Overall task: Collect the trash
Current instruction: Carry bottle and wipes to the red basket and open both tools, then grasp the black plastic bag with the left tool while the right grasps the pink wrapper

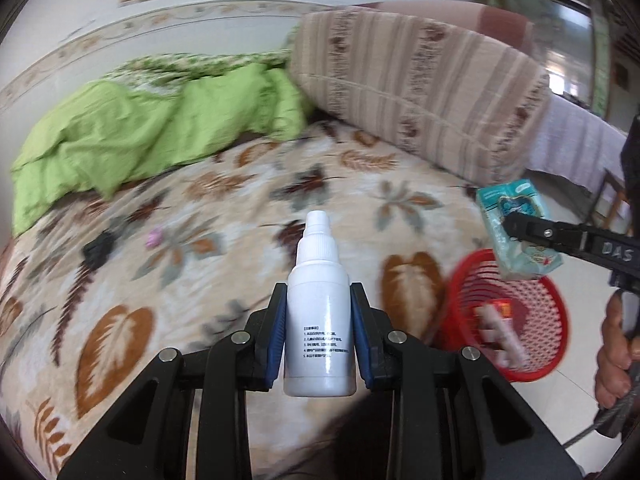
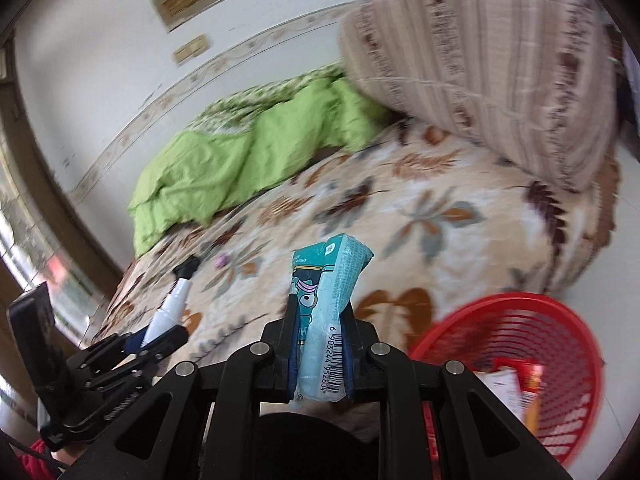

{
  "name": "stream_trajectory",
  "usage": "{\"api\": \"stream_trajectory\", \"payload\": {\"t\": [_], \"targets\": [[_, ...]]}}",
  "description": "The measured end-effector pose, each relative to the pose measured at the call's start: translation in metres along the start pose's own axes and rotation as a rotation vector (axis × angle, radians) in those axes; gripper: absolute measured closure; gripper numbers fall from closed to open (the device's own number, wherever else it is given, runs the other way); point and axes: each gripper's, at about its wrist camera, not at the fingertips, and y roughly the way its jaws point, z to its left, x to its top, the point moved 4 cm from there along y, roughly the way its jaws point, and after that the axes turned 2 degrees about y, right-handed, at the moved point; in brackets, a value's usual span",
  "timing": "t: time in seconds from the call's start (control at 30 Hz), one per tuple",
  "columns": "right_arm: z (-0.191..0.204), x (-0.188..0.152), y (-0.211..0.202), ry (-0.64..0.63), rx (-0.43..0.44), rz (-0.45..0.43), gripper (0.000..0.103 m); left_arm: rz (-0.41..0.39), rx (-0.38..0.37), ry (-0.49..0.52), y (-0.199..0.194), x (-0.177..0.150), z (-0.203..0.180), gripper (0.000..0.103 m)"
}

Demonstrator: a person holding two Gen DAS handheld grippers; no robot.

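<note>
Left tool clamps a white bottle above the bed, while the right tool grips a teal tissue packet near the red basket on the floor, right. Both items appear bound for the basket; next comes positioning over it and releasing.

The bottle is white with small black print, held between blue pads on a black left gripper. The packet is teal with a cartoon face and a black barcode, and the basket is red mesh. The blanket is cream with brown and grey leaves, the quilt lime green, the cushion beige with brown stripes.
</note>
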Motion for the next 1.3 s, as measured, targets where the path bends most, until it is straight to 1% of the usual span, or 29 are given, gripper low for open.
{"api": "stream_trajectory", "payload": {"t": [0.07, 0.13, 0.17, 0.2, 0.3, 0.4, 0.43, 0.47, 0.5, 0.53, 0.57, 0.67, 0.77, 0.83, 0.87, 0.93, 1.07, 1.1, 1.27, 1.3], "targets": [[-0.024, 0.003, -0.016, 0.029, -0.045, -0.020, 0.086, 0.006, -0.073, 0.024, 0.004, 0.011, -0.027, 0.074], [-0.047, 0.006, -0.033, 0.056, -0.088, -0.040, 0.086, 0.026, -0.166, 0.055, 0.011, 0.023, -0.059, 0.074], [-0.056, 0.007, -0.038, 0.068, -0.103, -0.046, 0.086, 0.033, -0.193, 0.061, 0.013, 0.025, -0.068, 0.074], [-0.066, 0.007, -0.043, 0.084, -0.120, -0.051, 0.086, 0.050, -0.239, 0.071, 0.018, 0.028, -0.084, 0.074], [-0.089, 0.005, -0.054, 0.124, -0.159, -0.057, 0.084, 0.096, -0.326, 0.087, 0.031, 0.030, -0.115, 0.074], [-0.107, 0.001, -0.057, 0.151, -0.194, -0.048, 0.083, 0.148, -0.393, 0.100, 0.050, 0.028, -0.143, 0.074], [-0.111, 0.000, -0.057, 0.154, -0.204, -0.045, 0.083, 0.170, -0.418, 0.099, 0.053, 0.025, -0.148, 0.073], [-0.115, -0.001, -0.057, 0.156, -0.219, -0.036, 0.079, 0.199, -0.435, 0.096, 0.058, 0.023, -0.154, 0.070], [-0.120, -0.002, -0.055, 0.160, -0.224, -0.020, 0.073, 0.208, -0.435, 0.094, 0.060, 0.022, -0.155, 0.061], [-0.124, -0.003, -0.055, 0.170, -0.232, -0.012, 0.070, 0.211, -0.430, 0.087, 0.060, 0.021, -0.157, 0.057], [-0.126, -0.004, -0.055, 0.175, -0.238, -0.014, 0.066, 0.207, -0.430, 0.084, 0.059, 0.021, -0.156, 0.057], [-0.127, -0.002, -0.059, 0.175, -0.232, -0.028, 0.065, 0.181, -0.412, 0.084, 0.047, 0.025, -0.147, 0.056], [-0.116, 0.003, -0.061, 0.160, -0.210, -0.043, 0.062, 0.139, -0.364, 0.061, 0.031, 0.030, -0.126, 0.050], [-0.104, 0.006, -0.059, 0.146, -0.174, -0.042, 0.061, 0.112, -0.295, 0.044, 0.018, 0.030, -0.106, 0.045], [-0.096, 0.007, -0.057, 0.136, -0.158, -0.040, 0.060, 0.107, -0.269, 0.043, 0.013, 0.030, -0.099, 0.045], [-0.078, 0.008, -0.051, 0.108, -0.118, -0.034, 0.060, 0.089, -0.184, 0.032, 0.000, 0.027, -0.077, 0.045], [-0.038, 0.010, -0.038, 0.057, -0.044, -0.009, 0.059, 0.072, -0.080, -0.029, -0.021, 0.021, -0.028, 0.043], [-0.027, 0.010, -0.033, 0.043, -0.023, 0.003, 0.059, 0.063, -0.052, -0.062, -0.029, 0.017, -0.009, 0.042], [0.025, 0.011, -0.013, -0.036, 0.043, 0.054, 0.058, 0.048, 0.029, -0.175, -0.051, 0.001, 0.057, 0.042], [0.036, 0.011, -0.008, -0.049, 0.059, 0.066, 0.058, 0.037, 0.056, -0.196, -0.056, -0.003, 0.074, 0.042]]}}
